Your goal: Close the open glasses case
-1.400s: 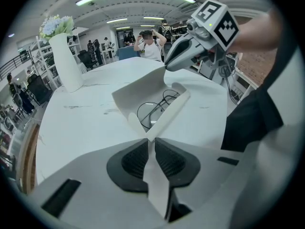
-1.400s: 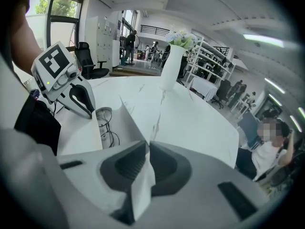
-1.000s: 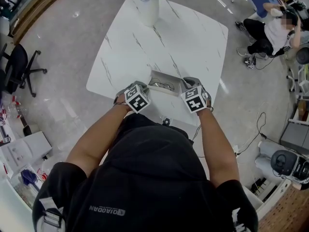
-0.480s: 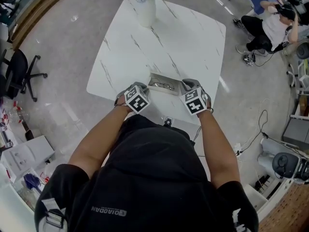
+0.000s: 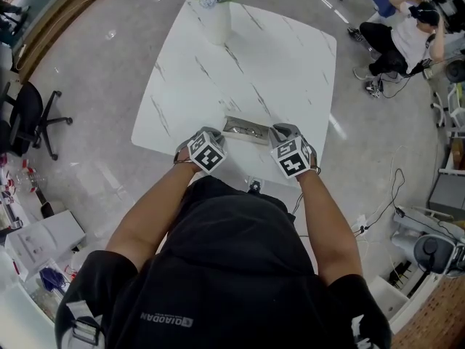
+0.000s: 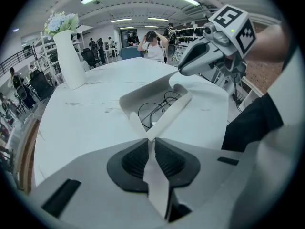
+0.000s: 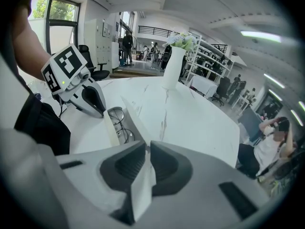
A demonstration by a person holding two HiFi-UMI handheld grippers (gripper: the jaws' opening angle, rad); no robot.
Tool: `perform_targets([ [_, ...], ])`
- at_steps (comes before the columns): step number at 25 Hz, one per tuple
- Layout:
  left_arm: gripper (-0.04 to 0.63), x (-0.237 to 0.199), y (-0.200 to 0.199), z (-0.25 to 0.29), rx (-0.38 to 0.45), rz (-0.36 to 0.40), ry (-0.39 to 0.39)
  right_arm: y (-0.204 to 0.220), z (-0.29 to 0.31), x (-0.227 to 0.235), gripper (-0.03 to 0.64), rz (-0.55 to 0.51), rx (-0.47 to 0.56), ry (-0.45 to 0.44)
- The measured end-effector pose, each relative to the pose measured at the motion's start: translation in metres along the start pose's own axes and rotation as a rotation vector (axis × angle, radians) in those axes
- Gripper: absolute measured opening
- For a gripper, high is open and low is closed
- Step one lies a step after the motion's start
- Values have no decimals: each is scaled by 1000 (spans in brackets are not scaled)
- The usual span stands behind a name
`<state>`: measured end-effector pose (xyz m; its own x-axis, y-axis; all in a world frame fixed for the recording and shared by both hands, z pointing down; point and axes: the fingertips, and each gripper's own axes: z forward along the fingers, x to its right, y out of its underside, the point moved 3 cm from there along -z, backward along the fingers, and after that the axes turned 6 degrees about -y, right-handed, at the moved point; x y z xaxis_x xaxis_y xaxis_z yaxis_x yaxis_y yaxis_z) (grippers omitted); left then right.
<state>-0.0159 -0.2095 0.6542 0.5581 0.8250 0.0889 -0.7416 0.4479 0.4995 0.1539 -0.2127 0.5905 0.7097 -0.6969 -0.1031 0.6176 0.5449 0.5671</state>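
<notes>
The pale grey folding glasses case (image 5: 245, 129) lies near the white marble table's (image 5: 240, 57) front edge, with dark-framed glasses (image 6: 157, 109) inside it. My left gripper (image 5: 218, 135) is at the case's left end, and in the left gripper view it (image 6: 149, 144) is shut on a white flap of the case (image 6: 159, 104). At the right end, my right gripper (image 5: 277, 132) is likewise shut (image 7: 147, 149) on the case's flap (image 7: 141, 185). The long lid panel (image 6: 171, 113) stands tilted over the glasses. Each gripper shows in the other's view.
A white vase with pale flowers (image 5: 216, 9) stands at the table's far edge. A black office chair (image 5: 29, 115) is on the floor at left. A person (image 5: 407, 35) sits at the upper right. Boxes and gear line the room's sides.
The case looks narrower than a second ago, its lid folded further over the glasses. Both grippers have edged slightly forward and closer together, still holding its ends.
</notes>
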Motion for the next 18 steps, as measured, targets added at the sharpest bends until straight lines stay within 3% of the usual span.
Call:
perform_targets([
  [18, 46, -1, -2, -1, 7, 10, 0, 9, -4, -15, 35, -2, -15, -15],
])
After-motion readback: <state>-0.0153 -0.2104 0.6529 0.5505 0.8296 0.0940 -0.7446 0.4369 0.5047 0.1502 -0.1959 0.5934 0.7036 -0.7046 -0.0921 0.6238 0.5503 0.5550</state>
